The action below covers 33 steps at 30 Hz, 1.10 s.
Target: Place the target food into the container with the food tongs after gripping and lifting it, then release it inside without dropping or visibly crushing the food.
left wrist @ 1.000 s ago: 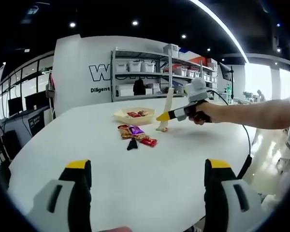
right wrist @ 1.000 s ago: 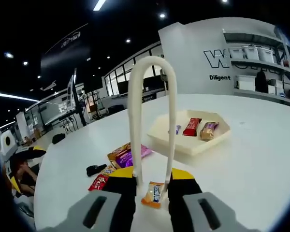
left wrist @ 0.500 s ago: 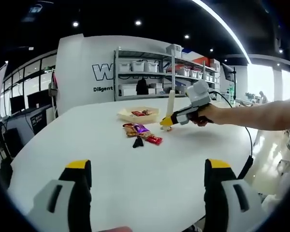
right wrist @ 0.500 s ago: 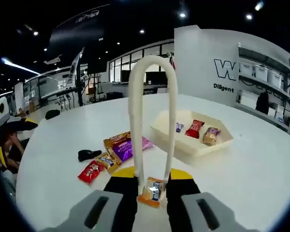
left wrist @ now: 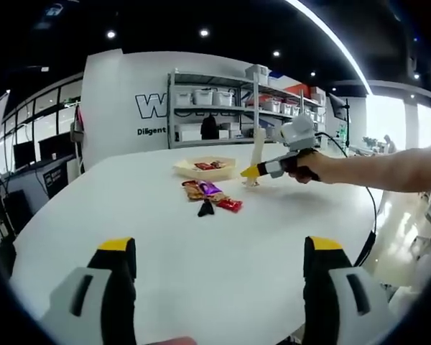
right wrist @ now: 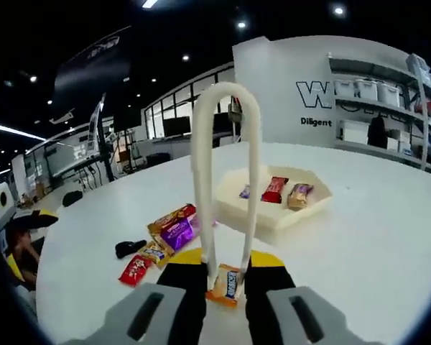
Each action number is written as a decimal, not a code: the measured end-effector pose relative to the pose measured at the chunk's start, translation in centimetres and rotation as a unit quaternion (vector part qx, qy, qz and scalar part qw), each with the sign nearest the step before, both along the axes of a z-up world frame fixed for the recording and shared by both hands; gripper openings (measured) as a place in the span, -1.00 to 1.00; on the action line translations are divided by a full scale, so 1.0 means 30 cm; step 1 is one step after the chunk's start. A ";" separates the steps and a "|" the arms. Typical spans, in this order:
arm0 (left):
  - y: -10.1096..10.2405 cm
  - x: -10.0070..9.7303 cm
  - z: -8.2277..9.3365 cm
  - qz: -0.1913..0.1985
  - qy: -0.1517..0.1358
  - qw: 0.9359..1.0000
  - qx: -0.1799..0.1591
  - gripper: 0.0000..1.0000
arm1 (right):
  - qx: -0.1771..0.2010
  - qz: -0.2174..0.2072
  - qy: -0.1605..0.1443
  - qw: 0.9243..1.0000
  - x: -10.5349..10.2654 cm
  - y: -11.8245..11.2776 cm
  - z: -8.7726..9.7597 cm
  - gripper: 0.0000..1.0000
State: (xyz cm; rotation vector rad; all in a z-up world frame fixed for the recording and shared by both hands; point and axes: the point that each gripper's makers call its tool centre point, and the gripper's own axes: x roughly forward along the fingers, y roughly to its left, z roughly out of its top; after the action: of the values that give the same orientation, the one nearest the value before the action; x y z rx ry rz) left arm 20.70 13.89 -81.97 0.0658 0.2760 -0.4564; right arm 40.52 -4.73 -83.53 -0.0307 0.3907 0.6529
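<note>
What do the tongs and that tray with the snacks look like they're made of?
The tongs look like matte cream plastic or silicone: one smooth, seamless bent loop with no metallic shine. The tray looks like pale, thick-walled plastic or moulded pulp, with a dull finish and no glare; which one, I cannot tell.

A white table (right wrist: 388, 237) carries everything. On it rests a cream tray (right wrist: 271, 208), with three wrapped snacks inside: a purple one (right wrist: 245, 192), a red bar (right wrist: 274, 189) and a brown one (right wrist: 297, 195). Near the tray, loose on the tabletop, lies a cluster of packets: an orange and purple pair (right wrist: 174, 226), a small yellow one (right wrist: 155, 252) and a red one (right wrist: 134, 269). A small black object (right wrist: 128, 249) lies just beside them.
</note>
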 end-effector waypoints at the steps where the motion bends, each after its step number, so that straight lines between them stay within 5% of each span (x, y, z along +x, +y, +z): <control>1: 0.001 0.002 -0.005 -0.001 0.002 1.000 -0.001 0.91 | -0.004 0.001 -0.007 1.000 -0.001 -0.007 0.013 -0.76; 16: -0.026 0.023 -0.033 -0.011 0.011 1.000 -0.005 0.98 | 0.016 -0.004 -0.041 0.999 0.067 -0.010 0.238 -0.75; 33: -0.028 0.052 -0.051 -0.016 0.018 1.000 -0.001 0.95 | 0.029 -0.043 -0.029 0.998 0.264 -0.035 0.227 -0.74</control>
State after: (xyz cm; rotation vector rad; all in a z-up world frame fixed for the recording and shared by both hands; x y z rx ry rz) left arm 22.24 13.06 -83.50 0.0597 0.3105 -0.4897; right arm 48.45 -5.79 -76.72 0.0227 0.3159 0.5761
